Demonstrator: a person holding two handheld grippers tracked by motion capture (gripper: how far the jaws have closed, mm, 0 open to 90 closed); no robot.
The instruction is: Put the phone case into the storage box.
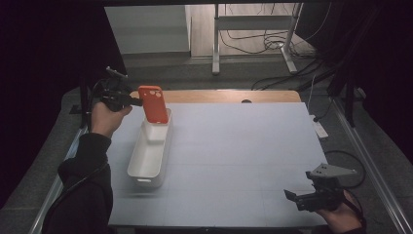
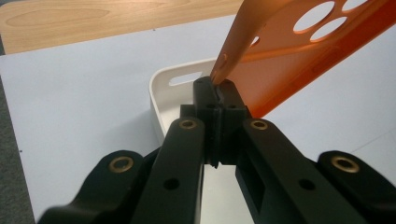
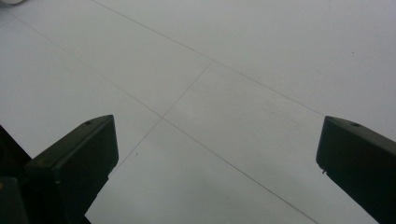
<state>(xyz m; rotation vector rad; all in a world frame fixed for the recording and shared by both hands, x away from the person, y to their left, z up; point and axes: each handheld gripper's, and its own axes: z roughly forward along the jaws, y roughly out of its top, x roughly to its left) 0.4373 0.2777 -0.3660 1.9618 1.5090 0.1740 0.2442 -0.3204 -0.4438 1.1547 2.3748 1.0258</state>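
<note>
An orange phone case (image 1: 153, 104) with round camera holes hangs upright over the far end of a long white tray (image 1: 148, 163) at the table's left. My left gripper (image 1: 137, 102) is shut on the case's edge, reaching in from the left. In the left gripper view the black jaws pinch the orange case (image 2: 299, 60) at its rim, the left gripper (image 2: 216, 88) above the white tray (image 2: 161, 100). My right gripper (image 1: 291, 197) rests open near the front right corner, its jaws (image 3: 217, 154) wide apart over the bare grey mat with nothing between them.
A grey mat (image 1: 234, 156) covers the table; a strip of wooden top (image 1: 229, 96) shows along the far edge. Beyond it stand a metal frame (image 1: 253, 34) and cables (image 1: 287, 78) on the floor. Dark curtains flank both sides.
</note>
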